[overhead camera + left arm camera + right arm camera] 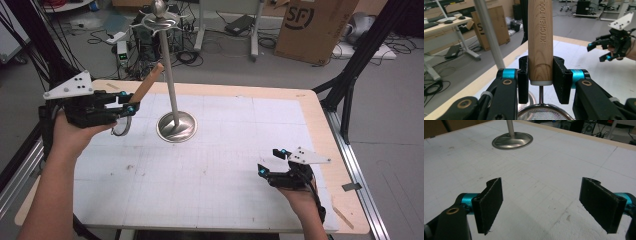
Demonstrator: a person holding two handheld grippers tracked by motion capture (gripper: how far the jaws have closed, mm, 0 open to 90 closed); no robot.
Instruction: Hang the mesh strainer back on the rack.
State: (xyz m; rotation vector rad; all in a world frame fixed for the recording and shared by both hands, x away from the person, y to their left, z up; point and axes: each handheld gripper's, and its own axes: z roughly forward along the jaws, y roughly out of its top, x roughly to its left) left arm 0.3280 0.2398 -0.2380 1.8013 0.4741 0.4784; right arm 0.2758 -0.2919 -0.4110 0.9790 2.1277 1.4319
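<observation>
My left gripper (127,101) is held above the table's back left, shut on the wooden handle (148,82) of a small strainer. In the left gripper view the handle (540,42), stamped KITCHEN TOOL, stands upright between the pads of the left gripper (541,61), and the strainer's mesh rim (541,113) shows below them. In the high view the rim (121,128) hangs under the gripper. A metal hanging stand (169,75) with a round base (176,126) stands just to the right. My right gripper (271,161) rests open near the front right, and in its own view the right gripper (549,207) has nothing between its fingers.
The stand's pole (489,35) rises close on the left in the left gripper view, where the right gripper (600,51) shows farther off. The stand's base (512,140) lies ahead of the right gripper. A cardboard box (315,27), cables and desk legs sit on the floor beyond the table (320,130).
</observation>
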